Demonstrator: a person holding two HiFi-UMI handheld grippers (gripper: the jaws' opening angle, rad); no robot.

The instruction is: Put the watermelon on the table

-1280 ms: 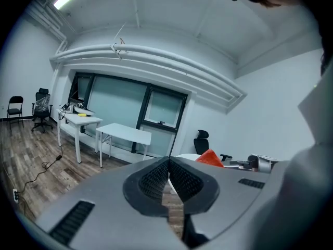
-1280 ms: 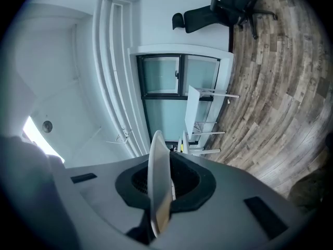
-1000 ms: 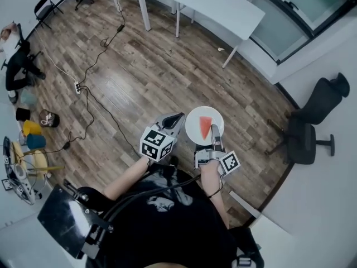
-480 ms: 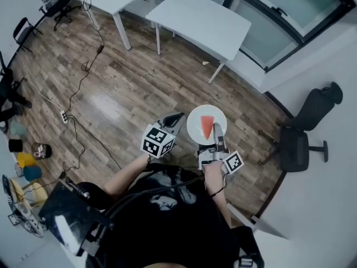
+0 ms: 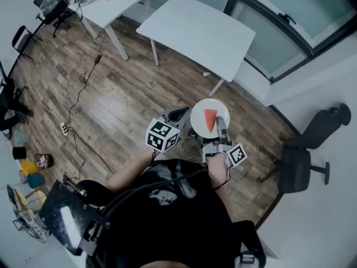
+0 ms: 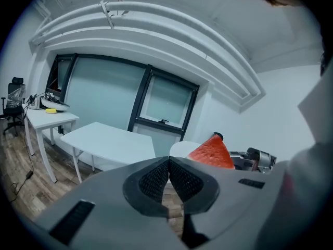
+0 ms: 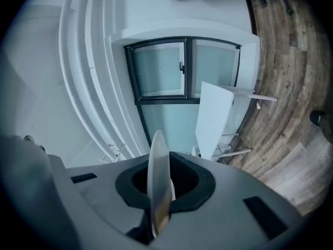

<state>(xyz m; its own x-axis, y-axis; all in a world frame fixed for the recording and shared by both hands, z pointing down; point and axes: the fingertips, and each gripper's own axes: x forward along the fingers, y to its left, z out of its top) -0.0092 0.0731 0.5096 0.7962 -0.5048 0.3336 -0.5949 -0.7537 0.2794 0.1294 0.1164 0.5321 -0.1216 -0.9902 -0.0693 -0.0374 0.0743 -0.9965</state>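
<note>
My right gripper (image 7: pixel 160 184) is clamped on the rim of a white plate (image 7: pixel 157 160), which I see edge-on between the jaws in the right gripper view. My left gripper (image 6: pixel 169 178) has its ribbed pads pressed together with nothing between them, and it hangs just beside the plate. From the head view, the watermelon slice (image 5: pixel 210 119), a red wedge, lies on that plate (image 5: pixel 196 116), held out level in front of my body over the wood floor (image 5: pixel 111 99). The left gripper view shows the same wedge (image 6: pixel 212 153) just to its right. By my reading the pick-up is done and the carry is under way. The plate hangs clear of any surface, and the white desk (image 5: pixel 195 32) ahead is near but not yet under it, so what is left is to close that gap, set the plate down on the bare top and let go. The desk stands before a dark-framed window (image 5: pixel 290 10). A second desk (image 5: pixel 111 1) to its left carries some clutter. A cable with a power strip (image 5: pixel 64 129) trails across the floor, and a black office chair (image 5: pixel 304 155) stands off to my right.
</note>
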